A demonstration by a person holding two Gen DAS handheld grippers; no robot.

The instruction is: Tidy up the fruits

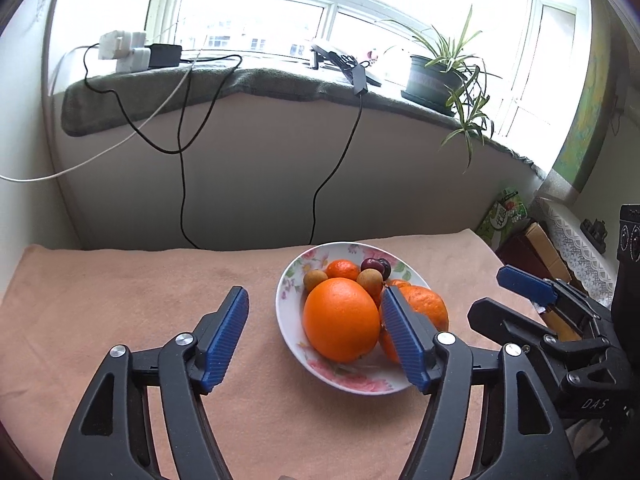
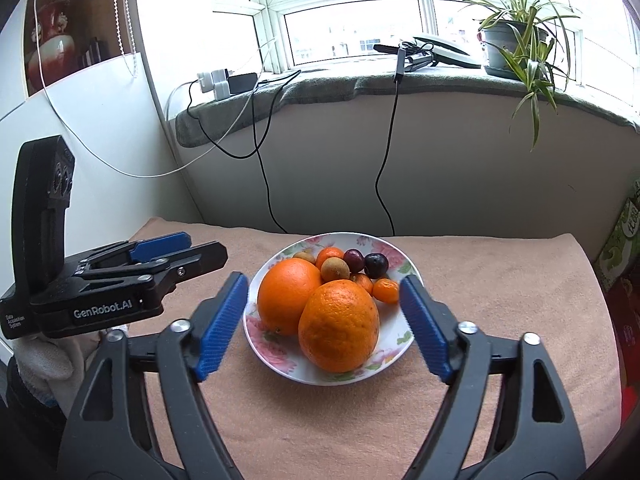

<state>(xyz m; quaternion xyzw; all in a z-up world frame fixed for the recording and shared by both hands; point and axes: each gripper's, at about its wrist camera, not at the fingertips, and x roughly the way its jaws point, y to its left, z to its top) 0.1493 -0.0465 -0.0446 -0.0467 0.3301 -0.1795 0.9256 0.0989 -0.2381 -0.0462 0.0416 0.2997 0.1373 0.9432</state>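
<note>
Though heaped, glossy fruits [image 2: 320, 300] bowled.

Two close, downward-angled wrist views toward the window, both sharing the fruit plate [image 1: 288, 280] [image 2: 256, 280].

Cloth-covered table [image 2: 500, 300] (floral bowl [image 2: 384, 248] atop)

Ahead of me a bright white-framed window [image 2: 352, 24] floods the room with daylight. Below it, a grey cloth-covered sill [image 1: 224, 80] carries a potted spider plant [image 2: 516, 40], white chargers [image 1: 124, 50] and trailing black cables [image 1: 184, 184]; a peach towel-covered table [image 2: 500, 300] lies beneath.
</note>
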